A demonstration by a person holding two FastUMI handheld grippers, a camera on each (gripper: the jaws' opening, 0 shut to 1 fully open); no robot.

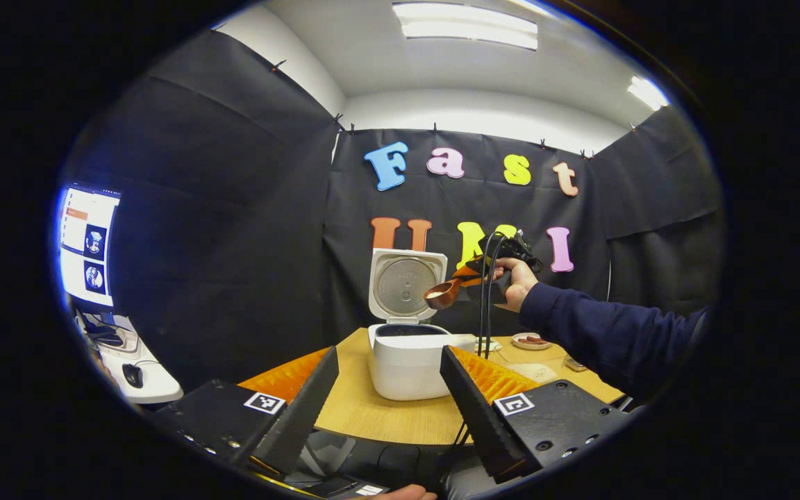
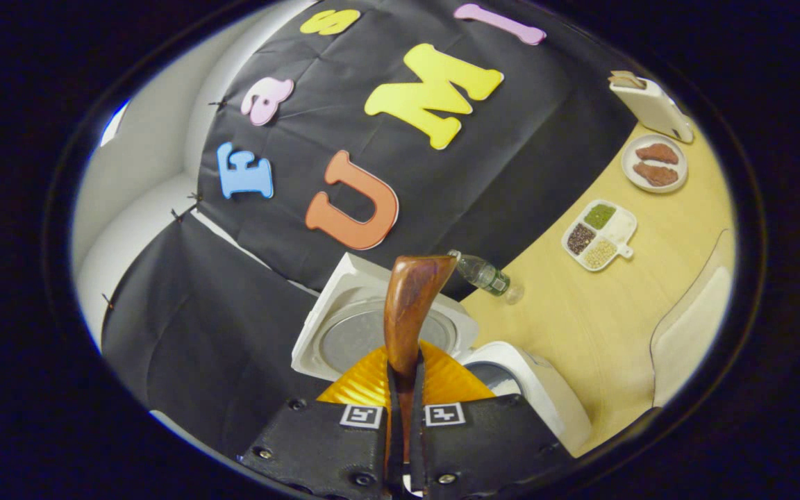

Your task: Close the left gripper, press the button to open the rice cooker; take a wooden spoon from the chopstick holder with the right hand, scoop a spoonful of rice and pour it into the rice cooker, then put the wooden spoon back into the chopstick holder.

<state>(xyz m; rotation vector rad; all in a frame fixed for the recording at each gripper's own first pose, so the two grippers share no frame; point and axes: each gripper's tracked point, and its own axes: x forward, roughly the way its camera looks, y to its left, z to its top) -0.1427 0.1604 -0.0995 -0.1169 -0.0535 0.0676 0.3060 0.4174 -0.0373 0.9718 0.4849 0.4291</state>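
Note:
The white rice cooker (image 1: 407,364) stands on the wooden table with its lid (image 1: 402,285) swung up. My left gripper (image 1: 389,354) is open, held back from the cooker near the table's front edge, nothing between its fingers. A hand in a dark blue sleeve holds my right gripper (image 1: 475,269), shut on the handle of the wooden spoon (image 1: 444,293). The spoon's bowl carries white rice and hovers above the right side of the open pot. In the right gripper view, the spoon (image 2: 408,305) sticks out from my right gripper (image 2: 404,364) over the lid (image 2: 365,333) and the pot (image 2: 535,389).
A water bottle (image 2: 487,275) lies behind the cooker. On the table sit a divided grain tray (image 2: 598,235), a plate of meat (image 2: 654,164), a white holder (image 2: 652,107) and a beige mat (image 2: 692,319). A monitor (image 1: 87,243) and a mouse (image 1: 132,375) are at the left.

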